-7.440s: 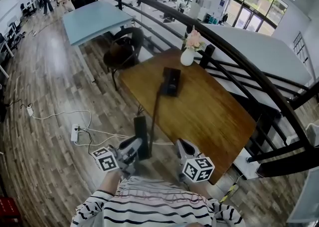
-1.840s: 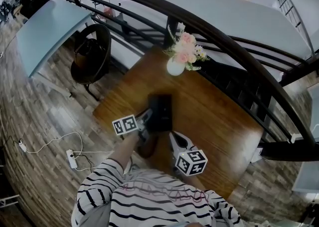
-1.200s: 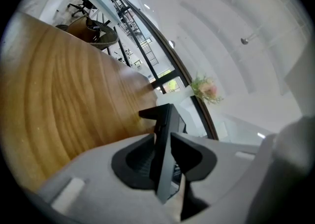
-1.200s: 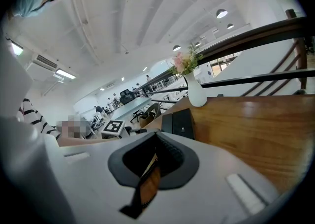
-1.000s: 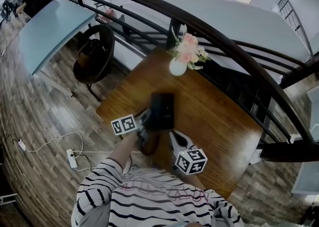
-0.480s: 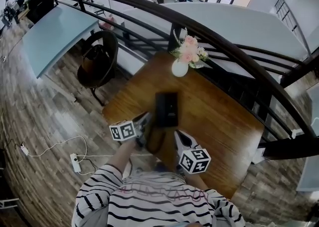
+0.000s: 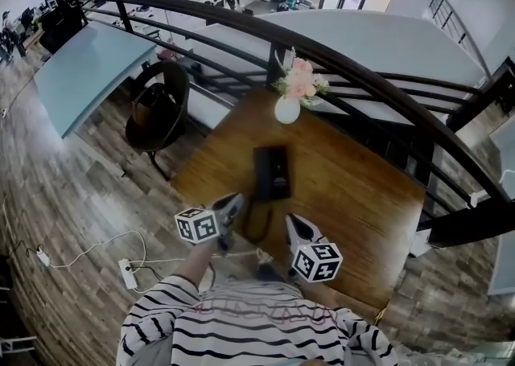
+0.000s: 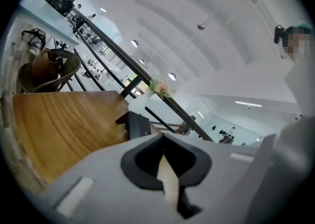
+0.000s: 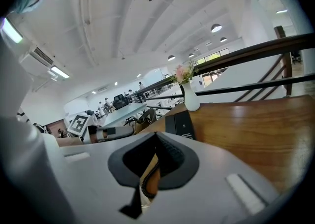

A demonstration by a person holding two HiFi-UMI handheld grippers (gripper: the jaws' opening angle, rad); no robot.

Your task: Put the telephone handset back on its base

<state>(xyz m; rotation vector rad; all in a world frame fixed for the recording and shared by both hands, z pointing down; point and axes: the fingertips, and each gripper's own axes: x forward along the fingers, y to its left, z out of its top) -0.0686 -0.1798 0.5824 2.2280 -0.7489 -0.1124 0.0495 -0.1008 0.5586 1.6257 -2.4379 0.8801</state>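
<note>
The black telephone sits mid-table with its handset lying along the base's left side. Its coiled cord loops toward the near table edge. My left gripper hovers near that edge, a short way back from the phone and clear of it. Its jaws have just been closing and stand shut with nothing between them. My right gripper is to the right of the cord with its tips together; the cord shows behind them. The phone also shows ahead.
A white vase of pink flowers stands at the far edge of the wooden table. A dark railing runs behind it. A black chair is on the left, and a power strip lies on the floor.
My left gripper has drawn back from the phone toward the near table edge and closed its jaws, leaving the handset on the base. The right gripper has shifted only slightly.
</note>
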